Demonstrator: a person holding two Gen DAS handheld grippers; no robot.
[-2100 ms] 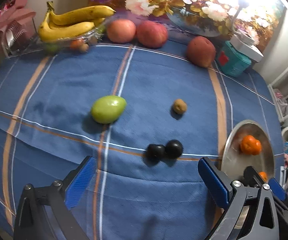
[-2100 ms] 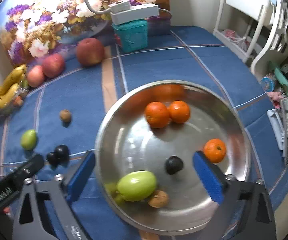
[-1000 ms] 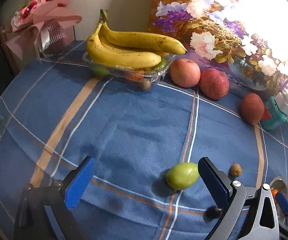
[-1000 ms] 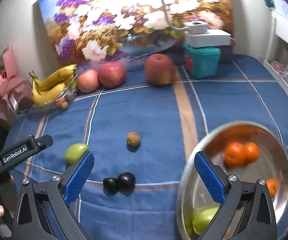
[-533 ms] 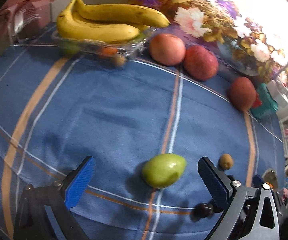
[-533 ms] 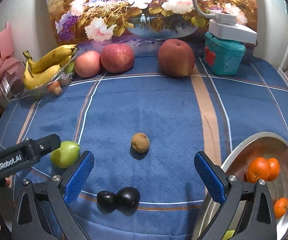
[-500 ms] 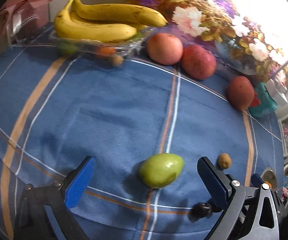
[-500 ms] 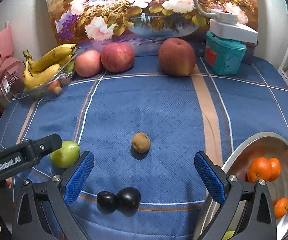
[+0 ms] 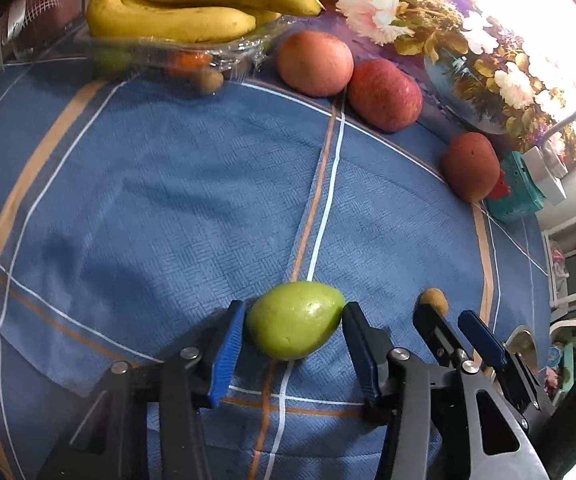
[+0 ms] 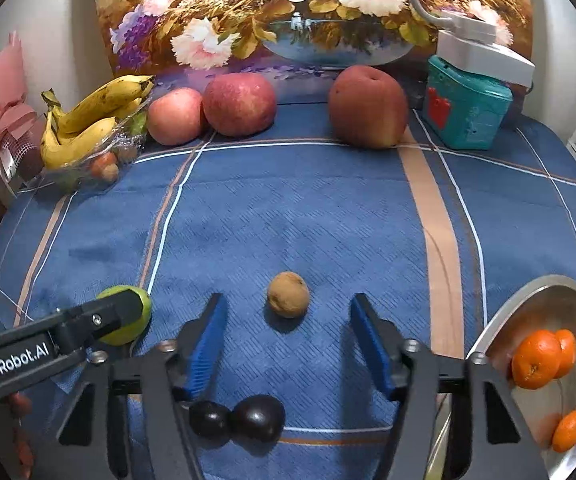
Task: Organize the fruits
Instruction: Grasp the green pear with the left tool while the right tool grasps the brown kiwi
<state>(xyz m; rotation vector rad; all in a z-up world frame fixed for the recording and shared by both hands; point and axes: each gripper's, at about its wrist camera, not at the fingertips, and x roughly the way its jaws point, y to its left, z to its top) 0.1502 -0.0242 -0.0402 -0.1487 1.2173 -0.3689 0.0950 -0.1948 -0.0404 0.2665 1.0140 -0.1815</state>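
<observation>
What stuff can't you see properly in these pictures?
- Metal bowl: the right wrist view's edge cuts it off, so I can't count all its fruit.
- Small fruits in the clear tray under the bananas: blurred by wrap in the left wrist view.
- Left claw around the green fruit: whether its pads touch is unclear.
- Left dark plum: partly behind the right claw.

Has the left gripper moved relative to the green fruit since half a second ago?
Yes. The left gripper has closed in toward the green fruit, its fingers now bracketing it on the blue tablecloth.
</observation>
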